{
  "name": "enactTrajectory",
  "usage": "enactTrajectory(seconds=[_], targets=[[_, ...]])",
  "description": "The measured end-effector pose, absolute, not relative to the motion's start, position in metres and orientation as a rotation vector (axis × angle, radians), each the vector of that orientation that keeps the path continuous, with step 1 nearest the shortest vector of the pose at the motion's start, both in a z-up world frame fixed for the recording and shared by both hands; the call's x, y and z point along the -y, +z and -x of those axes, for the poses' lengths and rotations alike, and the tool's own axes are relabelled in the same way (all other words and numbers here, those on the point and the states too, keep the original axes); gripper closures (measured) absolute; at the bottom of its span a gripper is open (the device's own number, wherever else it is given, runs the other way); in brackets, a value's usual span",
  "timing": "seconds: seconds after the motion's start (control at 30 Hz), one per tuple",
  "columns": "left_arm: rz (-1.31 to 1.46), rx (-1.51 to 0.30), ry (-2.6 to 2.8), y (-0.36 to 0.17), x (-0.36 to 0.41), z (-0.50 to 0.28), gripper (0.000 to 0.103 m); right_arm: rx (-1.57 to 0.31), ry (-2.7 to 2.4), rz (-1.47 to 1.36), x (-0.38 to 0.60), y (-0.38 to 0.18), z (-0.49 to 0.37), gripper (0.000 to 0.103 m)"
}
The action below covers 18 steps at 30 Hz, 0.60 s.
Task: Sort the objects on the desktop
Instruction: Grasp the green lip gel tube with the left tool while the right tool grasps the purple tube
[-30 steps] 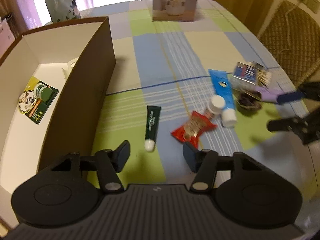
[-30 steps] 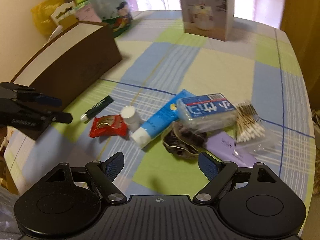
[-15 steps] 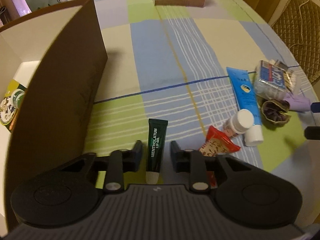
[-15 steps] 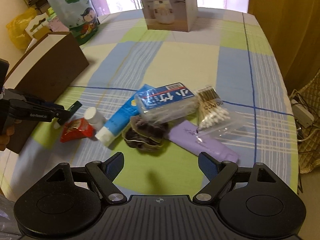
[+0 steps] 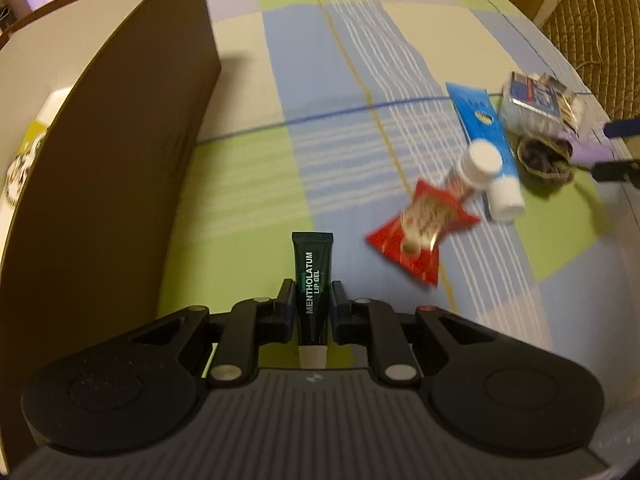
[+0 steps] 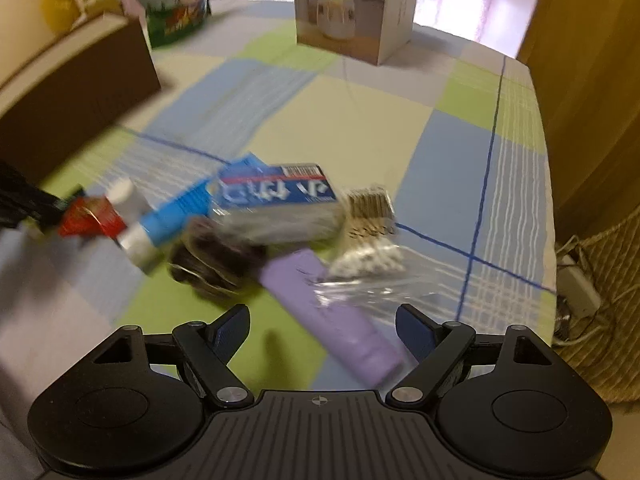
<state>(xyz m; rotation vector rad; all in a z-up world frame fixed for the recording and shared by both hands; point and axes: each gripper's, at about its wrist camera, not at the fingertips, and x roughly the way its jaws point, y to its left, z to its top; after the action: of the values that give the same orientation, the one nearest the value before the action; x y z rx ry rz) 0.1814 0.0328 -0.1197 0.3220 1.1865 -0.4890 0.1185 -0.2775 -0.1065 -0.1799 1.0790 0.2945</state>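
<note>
At near edge of checked tablecloth (image 5: 248, 176): left gripper (image 5: 311, 307) clamped on green lip gel tube (image 5: 313, 280), tube lying on cloth beside brown box (image 5: 120, 152); long axis runs straight away from camera, white cap nearest, crimped end far. Right gripper (image 6: 322, 330) wide open, empty, purple tube (image 6: 332, 312) between fingers. Farther: red packet (image 5: 420, 236), blue tube (image 5: 486, 136) unsorted. Box holds some items; most left.

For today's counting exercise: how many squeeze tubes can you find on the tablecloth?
3. The green lip gel tube is clamped in the left tongs; the blue tube lies in the pile; the purple tube lies between the open right tongs. Others may be hidden underneath.
</note>
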Motion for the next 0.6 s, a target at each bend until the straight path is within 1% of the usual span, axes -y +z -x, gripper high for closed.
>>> enactTrajectory(seconds=[0.03,0.07,0.1,0.17,0.27,0.4,0.6], targets=[[-0.317,-1.19,-0.484,-0.119,-0.036,-0.179,0.09,-1.087,0.3,0.198,0.279,-0.111,-0.12,0.019],[-0.311,-1.195,-0.479,-0.119,-0.039,-0.177,0.09,-1.099,0.308,0.204,0.28,-0.117,-0.122,0.041],[-0.306,-1.201,-0.475,-0.118,-0.041,-0.175,0.09,-1.113,0.314,0.202,0.281,-0.121,-0.123,0.048],[-0.302,-1.211,-0.473,-0.117,-0.044,-0.17,0.09,-1.115,0.315,0.181,0.28,-0.124,-0.12,0.048],[-0.3,-1.224,-0.473,-0.116,-0.049,-0.161,0.09,-1.13,0.333,0.198,0.272,-0.125,-0.11,0.061],[-0.28,-1.231,-0.481,-0.115,-0.054,-0.151,0.089,-1.154,0.349,0.234,0.258,-0.123,-0.098,0.061],[-0.32,-1.213,-0.492,-0.116,-0.049,-0.148,0.089,-1.131,0.266,0.154,0.255,-0.126,-0.102,0.062]])
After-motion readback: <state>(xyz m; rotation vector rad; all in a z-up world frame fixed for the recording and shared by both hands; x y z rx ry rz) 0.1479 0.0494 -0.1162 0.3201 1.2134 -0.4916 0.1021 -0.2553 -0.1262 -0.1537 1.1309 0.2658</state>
